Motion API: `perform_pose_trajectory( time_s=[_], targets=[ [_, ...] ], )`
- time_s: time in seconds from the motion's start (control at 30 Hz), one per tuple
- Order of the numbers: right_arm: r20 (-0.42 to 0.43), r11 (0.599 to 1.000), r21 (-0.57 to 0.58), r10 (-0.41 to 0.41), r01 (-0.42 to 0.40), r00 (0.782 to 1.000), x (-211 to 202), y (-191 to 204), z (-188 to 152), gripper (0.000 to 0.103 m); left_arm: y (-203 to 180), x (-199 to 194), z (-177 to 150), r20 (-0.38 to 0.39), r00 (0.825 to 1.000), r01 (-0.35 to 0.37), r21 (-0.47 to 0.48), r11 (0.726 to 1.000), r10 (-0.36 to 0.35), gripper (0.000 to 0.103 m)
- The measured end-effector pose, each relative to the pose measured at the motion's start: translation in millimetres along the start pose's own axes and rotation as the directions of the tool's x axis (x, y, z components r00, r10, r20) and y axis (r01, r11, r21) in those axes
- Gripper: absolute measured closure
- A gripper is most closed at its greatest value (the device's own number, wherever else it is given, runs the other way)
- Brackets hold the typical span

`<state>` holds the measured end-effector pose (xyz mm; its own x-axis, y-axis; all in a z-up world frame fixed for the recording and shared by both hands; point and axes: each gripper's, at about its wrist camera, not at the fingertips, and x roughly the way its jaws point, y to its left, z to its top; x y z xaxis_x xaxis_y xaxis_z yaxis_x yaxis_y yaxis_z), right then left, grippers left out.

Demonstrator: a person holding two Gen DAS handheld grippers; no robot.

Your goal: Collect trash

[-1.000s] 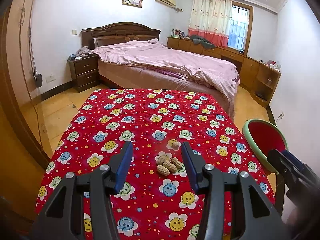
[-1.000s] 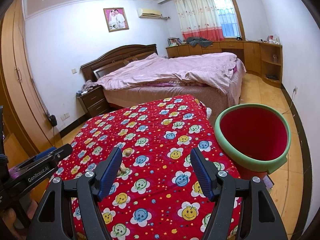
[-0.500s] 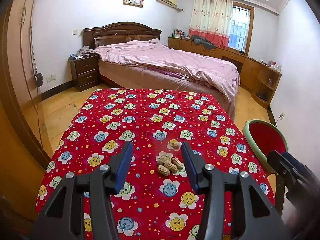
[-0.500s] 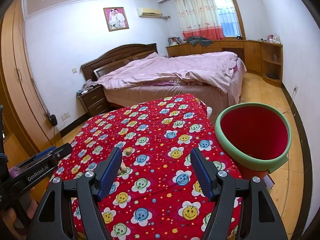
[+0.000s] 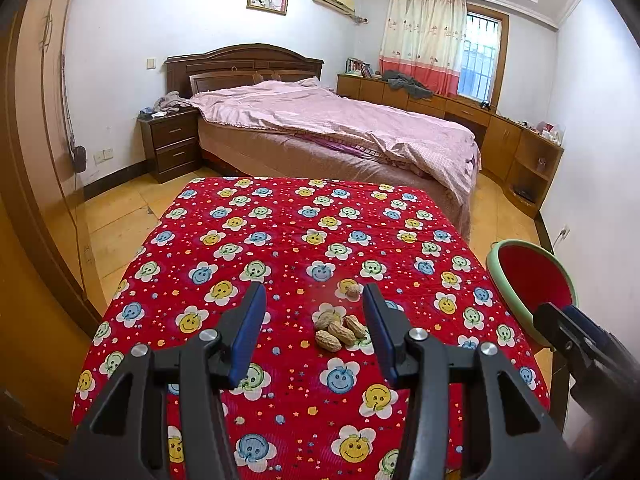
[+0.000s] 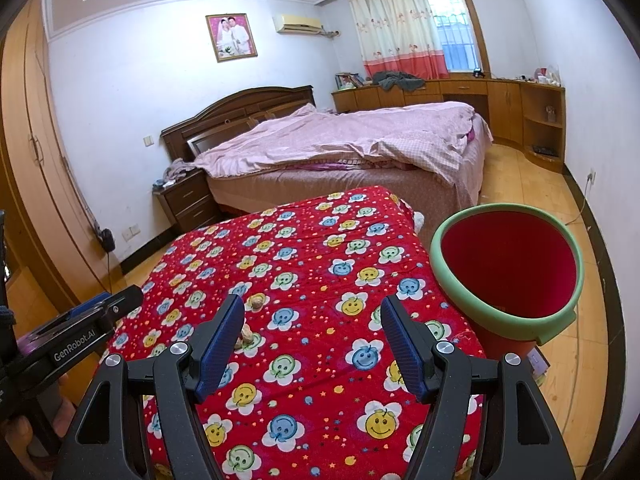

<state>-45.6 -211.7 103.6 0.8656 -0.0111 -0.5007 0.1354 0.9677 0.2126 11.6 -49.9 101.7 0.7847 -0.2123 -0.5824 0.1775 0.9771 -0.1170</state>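
Observation:
A small pile of peanut shells (image 5: 339, 329) lies on the red smiley-flower tablecloth (image 5: 280, 240), with one single shell (image 5: 353, 289) just beyond it. My left gripper (image 5: 314, 330) is open and empty, held above the cloth with the pile between its fingertips in the view. A red bin with a green rim (image 6: 507, 268) stands by the table's right edge; it also shows in the left wrist view (image 5: 534, 286). My right gripper (image 6: 312, 344) is open and empty over the cloth, left of the bin. The shells show partly behind its left finger (image 6: 246, 334), the single one beyond (image 6: 257, 302).
A bed with a pink cover (image 5: 340, 120) stands beyond the table, a nightstand (image 5: 170, 142) to its left. Wooden cabinets (image 6: 500, 100) line the far right wall. A wardrobe (image 5: 28, 160) stands at the left. Wooden floor (image 6: 552, 208) surrounds the table.
Both grippers have barely moved; the views shifted only slightly. Both stay open and empty.

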Motion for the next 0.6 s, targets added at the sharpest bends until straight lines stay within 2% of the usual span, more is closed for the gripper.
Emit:
perform_pose_trajectory(
  time_s=[0.6],
  targets=[
    [-0.006,1.000,0.002,0.003,-0.003,1.000,0.7,0.9,-3.3,0.031,0.3,0.7,-0.1,-0.001,1.000,0.000,0.001,1.000,0.000,0.053]
  ],
)
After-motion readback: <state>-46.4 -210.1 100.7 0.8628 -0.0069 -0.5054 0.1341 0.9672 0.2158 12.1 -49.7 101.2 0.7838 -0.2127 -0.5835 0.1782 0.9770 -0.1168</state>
